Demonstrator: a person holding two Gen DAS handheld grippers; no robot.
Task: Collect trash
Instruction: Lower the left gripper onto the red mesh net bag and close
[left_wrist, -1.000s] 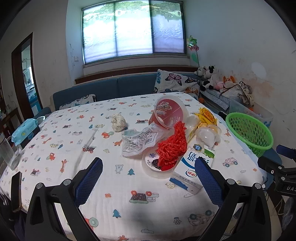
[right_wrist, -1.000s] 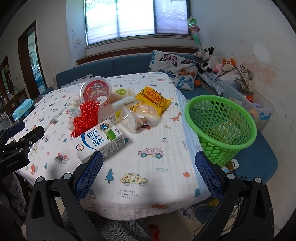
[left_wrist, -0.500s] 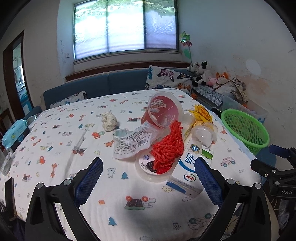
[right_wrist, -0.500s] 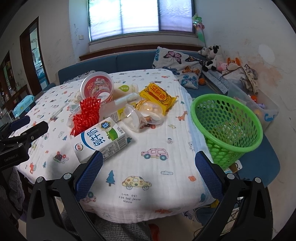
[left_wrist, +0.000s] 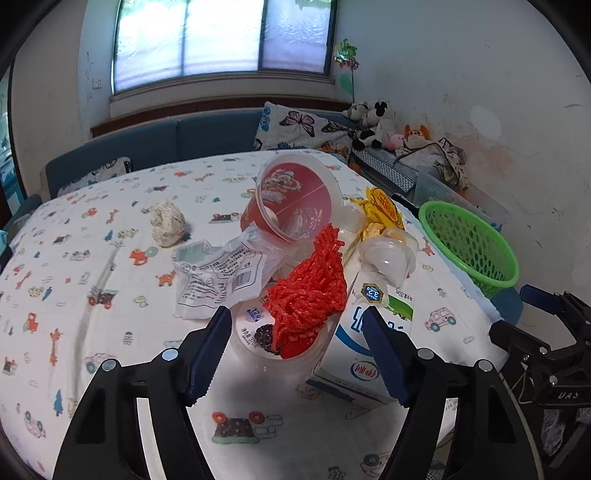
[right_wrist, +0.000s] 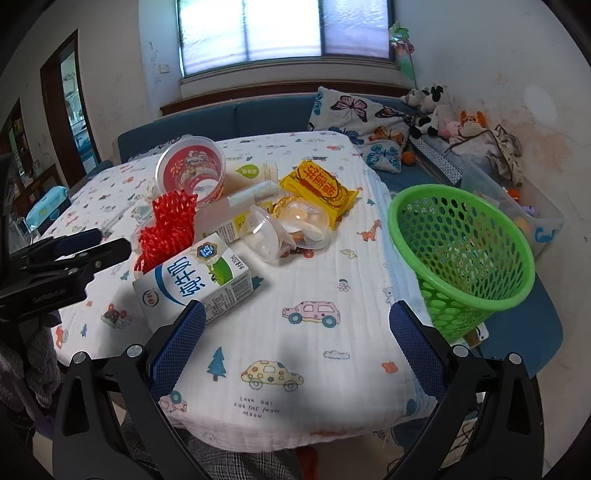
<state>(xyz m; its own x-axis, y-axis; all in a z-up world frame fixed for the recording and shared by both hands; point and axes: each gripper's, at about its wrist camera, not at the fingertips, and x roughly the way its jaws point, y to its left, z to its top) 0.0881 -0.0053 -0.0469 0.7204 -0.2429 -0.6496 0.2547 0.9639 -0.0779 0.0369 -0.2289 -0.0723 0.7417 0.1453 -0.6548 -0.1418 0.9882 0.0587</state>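
A pile of trash lies on the patterned tablecloth (left_wrist: 110, 332). My left gripper (left_wrist: 295, 314) hangs low over it, jaws closing. A clear yogurt cup (left_wrist: 255, 332) stuffed with red foam net (left_wrist: 310, 280) sits between the pads, which do not press on it. A milk carton (left_wrist: 362, 354) (right_wrist: 192, 284) lies just right of the cup. Behind are a red noodle bowl (left_wrist: 295, 199), a clear wrapper (left_wrist: 218, 273), a crumpled tissue (left_wrist: 167, 223), a yellow snack packet (right_wrist: 319, 186) and a clear clamshell (right_wrist: 288, 229). My right gripper (right_wrist: 295, 310) stands open over bare cloth near the carton, holding nothing.
A green mesh basket (right_wrist: 461, 251) leans off the table's right edge, its mouth toward the table. A blue sofa (right_wrist: 258, 114) with a butterfly cushion and plush toys runs behind. A clear storage bin (right_wrist: 535, 221) stands past the basket.
My left gripper has moved forward and down to the pile, and its jaws have narrowed around the yogurt cup. The right gripper has edged slightly closer to the table, still wide.
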